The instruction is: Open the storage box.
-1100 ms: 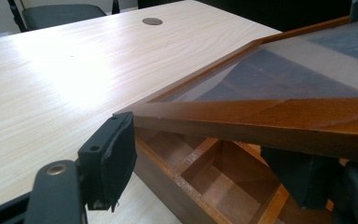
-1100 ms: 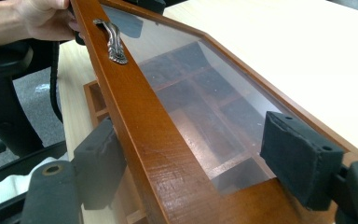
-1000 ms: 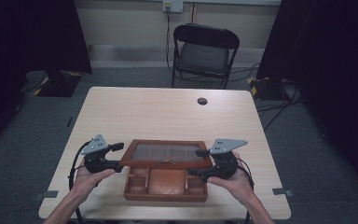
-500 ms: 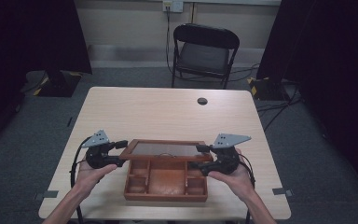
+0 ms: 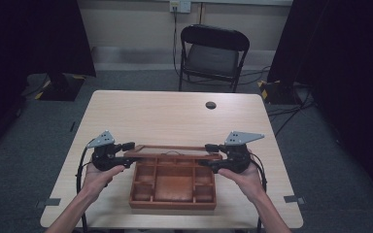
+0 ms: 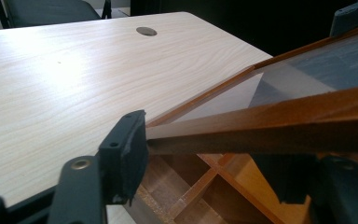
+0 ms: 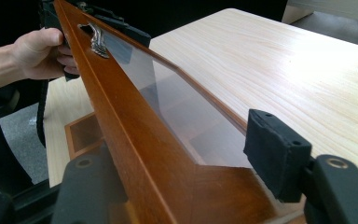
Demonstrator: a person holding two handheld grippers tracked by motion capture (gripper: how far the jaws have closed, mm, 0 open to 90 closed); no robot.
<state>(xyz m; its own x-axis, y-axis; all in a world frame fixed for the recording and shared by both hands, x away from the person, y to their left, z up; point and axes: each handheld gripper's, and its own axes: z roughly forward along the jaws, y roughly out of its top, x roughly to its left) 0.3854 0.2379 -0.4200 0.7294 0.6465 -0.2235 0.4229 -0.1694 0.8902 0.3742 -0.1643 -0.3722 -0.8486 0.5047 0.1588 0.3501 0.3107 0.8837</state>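
A: Are the fingers (image 6: pixel 123 154) gripping anything?
B: Each gripper's pair is clamping an end of the lid (image 5: pixel 172 149): left gripper (image 5: pixel 126 153) on its left end, right gripper (image 5: pixel 209 154) on its right.
A: What's lying under them, biggest first?
B: The pale table (image 5: pixel 175 114); then the brown wooden box (image 5: pixel 172 187), showing compartments, sitting near the table's front edge; then its glass-paned lid, tilting up above the box's back; lastly a small metal clasp (image 7: pixel 95 39) on the lid's frame.

Pale wooden table (image 5: pixel 165 116) under compartmented box (image 5: pixel 172 187).
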